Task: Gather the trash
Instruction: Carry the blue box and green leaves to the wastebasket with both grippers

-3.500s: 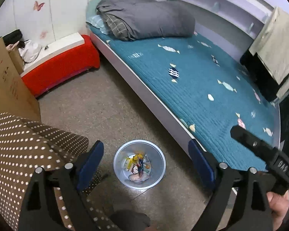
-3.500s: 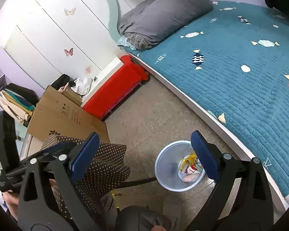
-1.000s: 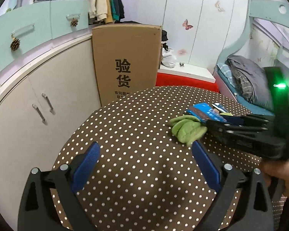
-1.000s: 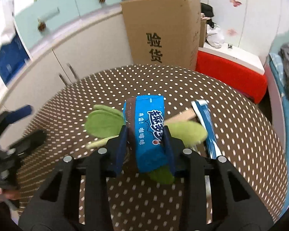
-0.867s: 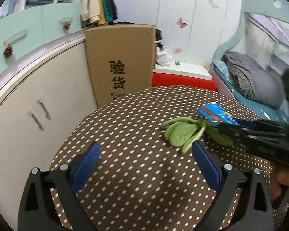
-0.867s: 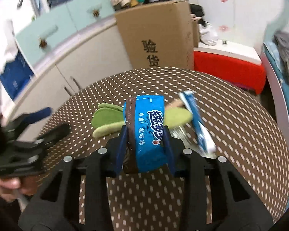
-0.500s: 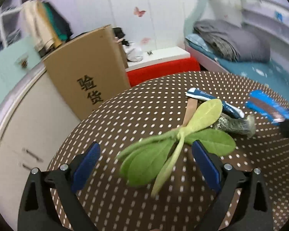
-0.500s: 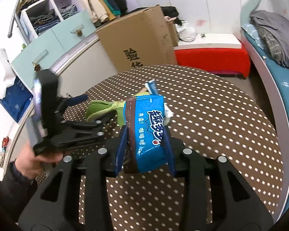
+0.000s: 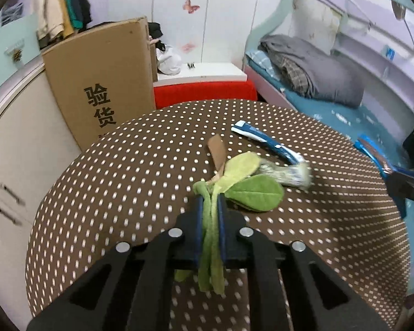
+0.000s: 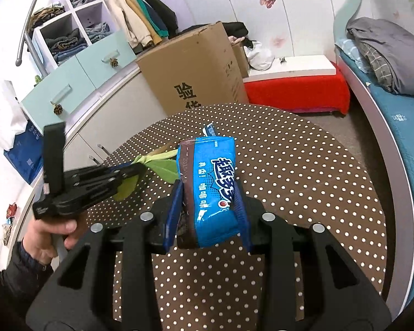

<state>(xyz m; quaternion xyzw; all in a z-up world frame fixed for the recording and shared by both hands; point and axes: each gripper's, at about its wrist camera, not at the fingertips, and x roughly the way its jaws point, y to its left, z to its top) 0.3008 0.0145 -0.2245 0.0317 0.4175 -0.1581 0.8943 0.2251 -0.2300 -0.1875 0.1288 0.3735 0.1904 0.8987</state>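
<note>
My left gripper (image 9: pixel 210 201) is shut on the stems of green vegetable leaves (image 9: pixel 251 190) lying on the brown polka-dot table (image 9: pixel 124 182). My right gripper (image 10: pixel 208 184) is shut on a blue snack wrapper (image 10: pixel 212 187) and holds it above the table (image 10: pixel 303 171). On the table past the leaves lie a brown paper strip (image 9: pixel 216 151), a blue and white wrapper (image 9: pixel 265 138) and a crumpled silvery wrapper (image 9: pixel 287 172). The left gripper (image 10: pixel 129 172) with the leaves (image 10: pixel 162 168) shows at left in the right wrist view. The right gripper's wrapper edge (image 9: pixel 372 154) shows at right in the left wrist view.
A tall cardboard box (image 9: pixel 96 82) stands behind the table against white cabinets (image 9: pixel 11 143). A red bench (image 10: pixel 295 91) with a white top and a bed (image 10: pixel 400 115) with a teal cover and grey bedding lie beyond. The trash bin is out of view.
My left gripper has moved in over the table and shut on the leaf stems; it was open before. My right gripper has pulled back and up with the blue wrapper.
</note>
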